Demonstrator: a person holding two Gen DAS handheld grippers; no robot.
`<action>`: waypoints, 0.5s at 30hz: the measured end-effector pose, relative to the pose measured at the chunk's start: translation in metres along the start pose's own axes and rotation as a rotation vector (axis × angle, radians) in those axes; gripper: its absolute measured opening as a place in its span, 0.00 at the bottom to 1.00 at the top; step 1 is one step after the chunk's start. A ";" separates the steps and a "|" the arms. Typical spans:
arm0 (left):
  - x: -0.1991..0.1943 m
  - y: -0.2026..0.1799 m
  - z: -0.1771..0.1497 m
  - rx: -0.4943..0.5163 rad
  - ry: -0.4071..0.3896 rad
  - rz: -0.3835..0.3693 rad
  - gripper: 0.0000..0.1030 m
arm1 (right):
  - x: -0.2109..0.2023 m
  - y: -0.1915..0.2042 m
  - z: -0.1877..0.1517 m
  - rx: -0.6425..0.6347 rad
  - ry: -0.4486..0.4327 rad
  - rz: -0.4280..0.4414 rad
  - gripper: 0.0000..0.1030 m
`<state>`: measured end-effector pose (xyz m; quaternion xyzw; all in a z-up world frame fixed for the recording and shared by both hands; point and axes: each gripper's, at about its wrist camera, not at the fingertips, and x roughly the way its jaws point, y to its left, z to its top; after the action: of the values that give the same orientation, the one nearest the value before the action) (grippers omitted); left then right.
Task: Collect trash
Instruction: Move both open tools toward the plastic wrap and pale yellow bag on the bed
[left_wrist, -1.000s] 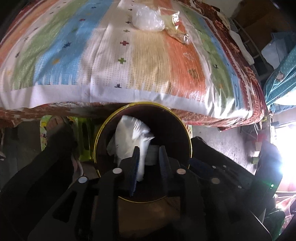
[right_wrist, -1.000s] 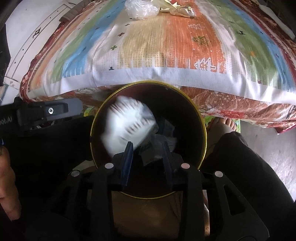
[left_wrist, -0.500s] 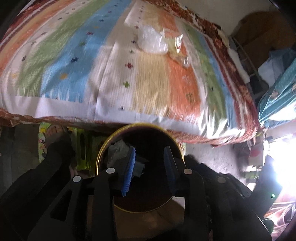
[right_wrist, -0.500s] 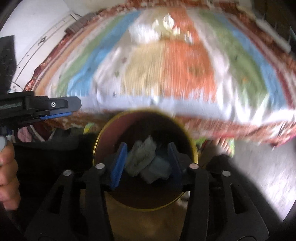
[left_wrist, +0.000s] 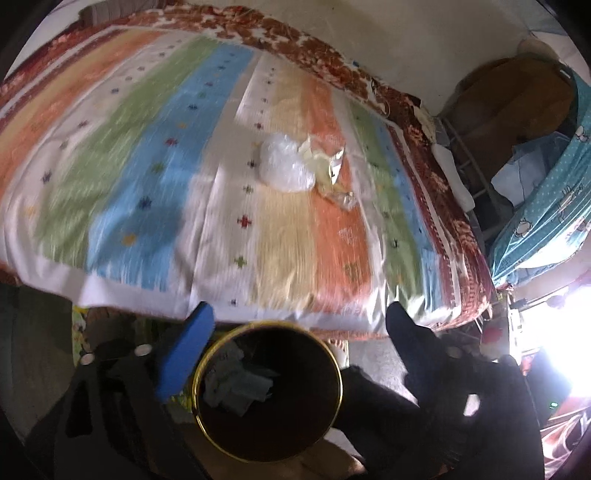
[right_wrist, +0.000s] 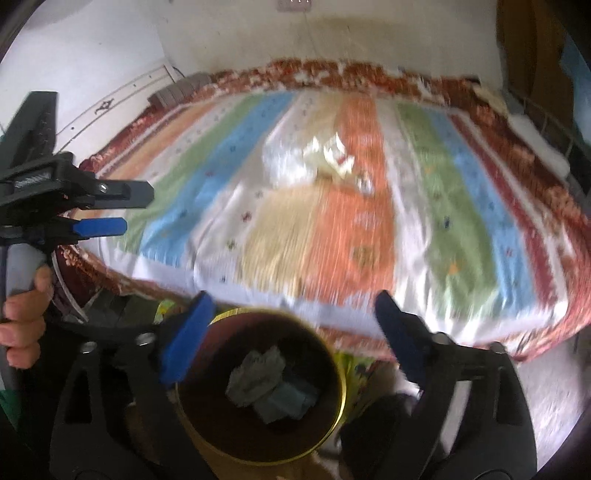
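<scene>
A dark round bin with a yellow rim (left_wrist: 201, 363) stands on the floor at the bed's near edge; it also shows in the right wrist view (right_wrist: 341, 384). Crumpled white trash (left_wrist: 236, 384) lies inside it, also in the right wrist view (right_wrist: 269, 382). My left gripper (left_wrist: 299, 332) is open and empty above the bin. My right gripper (right_wrist: 291, 325) is open and empty above it too. On the striped bedspread (left_wrist: 147, 192) lie a clear plastic bag (left_wrist: 284, 168) and a crumpled yellowish wrapper (left_wrist: 328, 170); they show blurred in the right wrist view (right_wrist: 325, 162).
The left gripper (right_wrist: 92, 210) shows from the side at the left of the right wrist view, with the hand (right_wrist: 22, 325) holding it. A teal patterned cloth (left_wrist: 546, 221) and brown furniture (left_wrist: 517, 99) stand right of the bed. Bright light comes from the right.
Both grippers dropped their white trash into the bin, opened wide and rose, tilting up toward the bed. The bag and wrapper have not moved.
</scene>
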<state>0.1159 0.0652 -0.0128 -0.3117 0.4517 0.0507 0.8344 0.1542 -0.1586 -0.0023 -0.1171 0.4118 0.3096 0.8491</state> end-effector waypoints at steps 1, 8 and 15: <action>0.000 -0.001 0.003 0.005 -0.015 0.017 0.94 | -0.003 -0.002 0.006 -0.009 -0.023 -0.007 0.89; 0.006 -0.001 0.029 -0.005 -0.047 0.035 0.94 | -0.005 -0.018 0.032 0.016 -0.087 -0.006 0.91; 0.024 0.000 0.049 -0.002 -0.030 0.076 0.94 | 0.012 -0.034 0.053 0.065 -0.097 -0.006 0.91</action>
<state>0.1653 0.0882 -0.0126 -0.2945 0.4506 0.0873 0.8382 0.2141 -0.1563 0.0198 -0.0758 0.3797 0.2987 0.8723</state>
